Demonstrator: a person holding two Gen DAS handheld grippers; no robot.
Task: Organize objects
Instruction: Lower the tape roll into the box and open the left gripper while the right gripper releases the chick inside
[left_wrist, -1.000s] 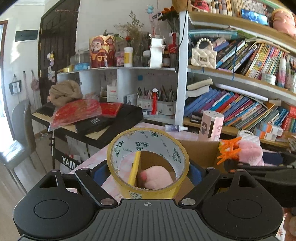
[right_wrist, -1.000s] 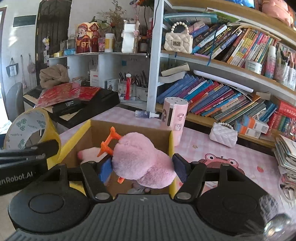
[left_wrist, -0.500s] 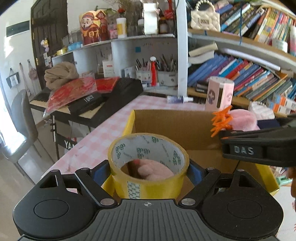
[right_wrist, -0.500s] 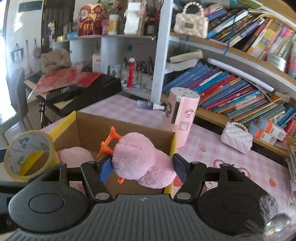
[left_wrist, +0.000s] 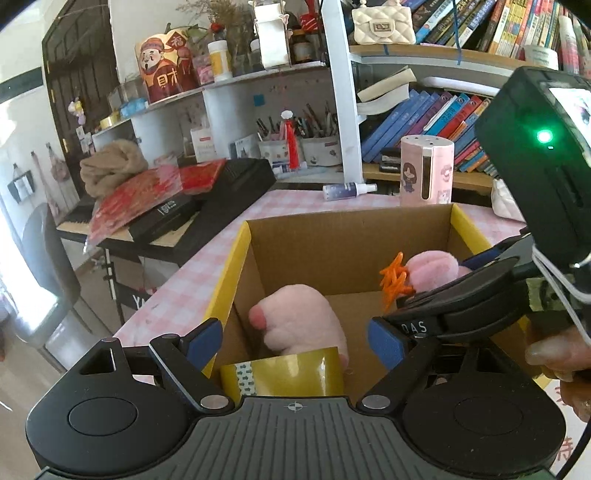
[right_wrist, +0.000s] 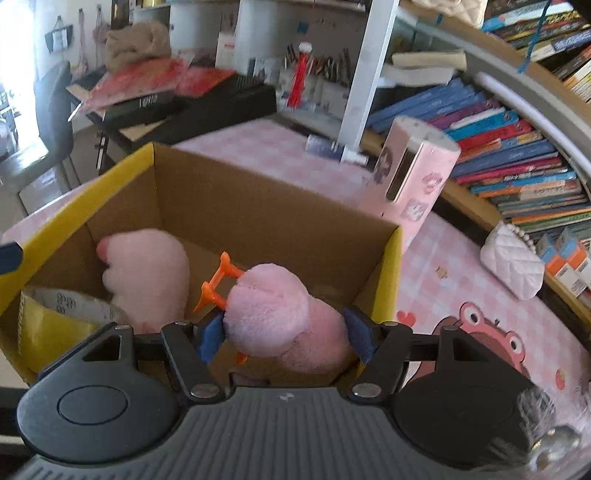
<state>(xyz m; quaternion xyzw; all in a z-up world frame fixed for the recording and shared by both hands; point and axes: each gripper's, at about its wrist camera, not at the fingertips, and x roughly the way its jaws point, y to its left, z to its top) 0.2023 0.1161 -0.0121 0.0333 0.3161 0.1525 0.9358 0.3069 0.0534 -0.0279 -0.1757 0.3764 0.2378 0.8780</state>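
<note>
An open cardboard box (left_wrist: 236, 266) (right_wrist: 388, 280) with yellow rims stands on the pink checked table. Inside it lies a pale pink plush (left_wrist: 299, 321) (right_wrist: 147, 269). A yellow tape roll (left_wrist: 282, 373) (right_wrist: 55, 321) leans in the box's near left corner. My left gripper (left_wrist: 295, 341) hangs open over that corner, and its blue pads (left_wrist: 205, 341) do not touch the tape. My right gripper (right_wrist: 284, 338) is shut on a pink plush toy with orange feet (right_wrist: 273, 314) (left_wrist: 432, 267), held over the right half of the box.
A pink cylinder (left_wrist: 426, 170) (right_wrist: 413, 173) and a small spray bottle (left_wrist: 347, 190) stand behind the box. A white quilted purse (right_wrist: 511, 262) lies to the right. A black keyboard (left_wrist: 207, 206) and a chair (left_wrist: 48, 258) are at the left, bookshelves behind.
Both grippers came down over the box. The tape roll, held between the left pads before, now sits lower inside the box, clear of them. The right gripper keeps its grip on the toy.
</note>
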